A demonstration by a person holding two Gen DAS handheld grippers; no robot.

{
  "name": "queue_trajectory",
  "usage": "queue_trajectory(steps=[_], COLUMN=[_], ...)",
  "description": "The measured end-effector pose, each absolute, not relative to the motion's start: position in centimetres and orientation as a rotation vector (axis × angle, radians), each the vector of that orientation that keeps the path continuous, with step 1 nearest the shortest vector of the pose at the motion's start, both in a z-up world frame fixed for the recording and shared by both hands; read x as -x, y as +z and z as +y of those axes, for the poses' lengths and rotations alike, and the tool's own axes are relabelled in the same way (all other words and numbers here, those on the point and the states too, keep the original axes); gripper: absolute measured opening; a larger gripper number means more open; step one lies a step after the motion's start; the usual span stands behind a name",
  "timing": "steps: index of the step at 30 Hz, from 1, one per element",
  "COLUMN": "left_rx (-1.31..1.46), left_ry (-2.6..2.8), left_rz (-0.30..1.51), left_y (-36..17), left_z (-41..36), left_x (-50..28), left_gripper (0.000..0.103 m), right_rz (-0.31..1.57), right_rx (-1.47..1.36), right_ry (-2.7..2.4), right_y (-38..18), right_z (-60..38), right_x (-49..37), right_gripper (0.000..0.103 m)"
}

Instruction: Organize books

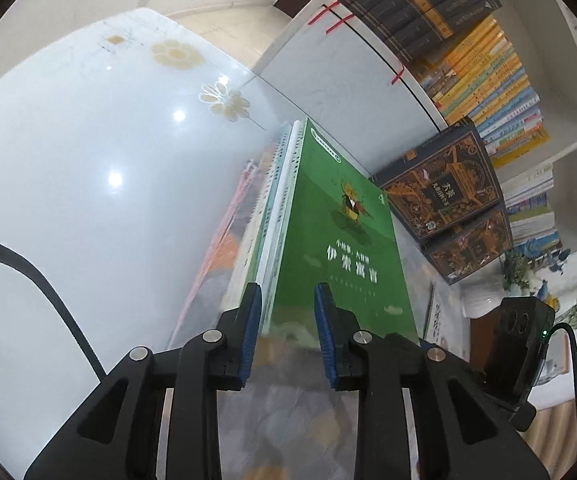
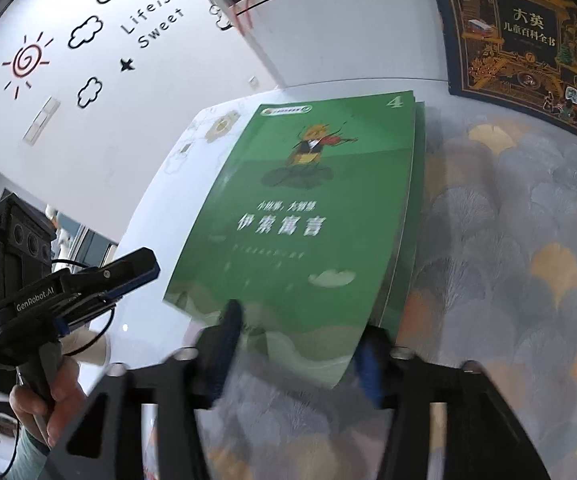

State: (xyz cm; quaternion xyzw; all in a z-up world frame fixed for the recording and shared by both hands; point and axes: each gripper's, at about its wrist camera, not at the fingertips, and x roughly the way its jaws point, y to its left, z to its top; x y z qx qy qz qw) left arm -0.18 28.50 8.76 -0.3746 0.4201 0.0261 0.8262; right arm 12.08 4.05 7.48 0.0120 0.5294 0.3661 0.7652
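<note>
Right tool astride green book

Glossy white tabletop with beige flower prints. Grey fan-patterned cloth with orange accents covers one part of it. White wall carries sun, cloud and "Life is Sweet" decals.

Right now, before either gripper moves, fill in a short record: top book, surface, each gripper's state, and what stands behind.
Top book: green book, cover up on a stack of books
Surface: leaf-patterned cloth
Left gripper: open, at the stack's edge
Right gripper: open, blurred, at the green book's near edge
Behind: dark encyclopedia, standing upright
</note>
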Motion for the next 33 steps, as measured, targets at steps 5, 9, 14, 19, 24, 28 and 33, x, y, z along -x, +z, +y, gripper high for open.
queue_trajectory(steps=[5,9,14,19,24,28,33], left_rx=[0.714,0.664,0.613,0.551,0.499,0.492,0.513], left_ry=[0.052,0.003,-0.099,-0.209,-0.296,-0.342,-0.335], left_rz=[0.914,0.933,0.957,0.994,1.025,1.046,1.046], left_y=[10.4,11.4,12.2,12.5,12.7,12.2,11.4], left_z=[25.7,22.0,15.7,7.7,0.4,-4.1,-6.7], left_x=[1.7,1.9,1.4,-0.2,-1.6,-2.5,-3.9], left_gripper=[0.024,0.024,0.025,0.025,0.026,0.063,0.067], right_rz=[1.195,1.224,1.233,1.209,1.181,1.165,1.151], right_rx=[-0.073,-0.17,-0.296,-0.378,-0.466,-0.497,-0.506], right_ry=[0.775,0.719,0.624,0.529,0.464,0.431,0.422], right_y=[7.4,6.8,6.7,7.3,8.0,8.4,8.6], right_z=[-0.2,-5.4,-13.1,-20.6,-27.4,-32.0,-35.5], right_x=[-9.8,-7.8,-5.7,-4.7,-3.9,-3.7,-3.7], right_gripper=[0.055,0.055,0.055,0.055,0.056,0.056,0.056])
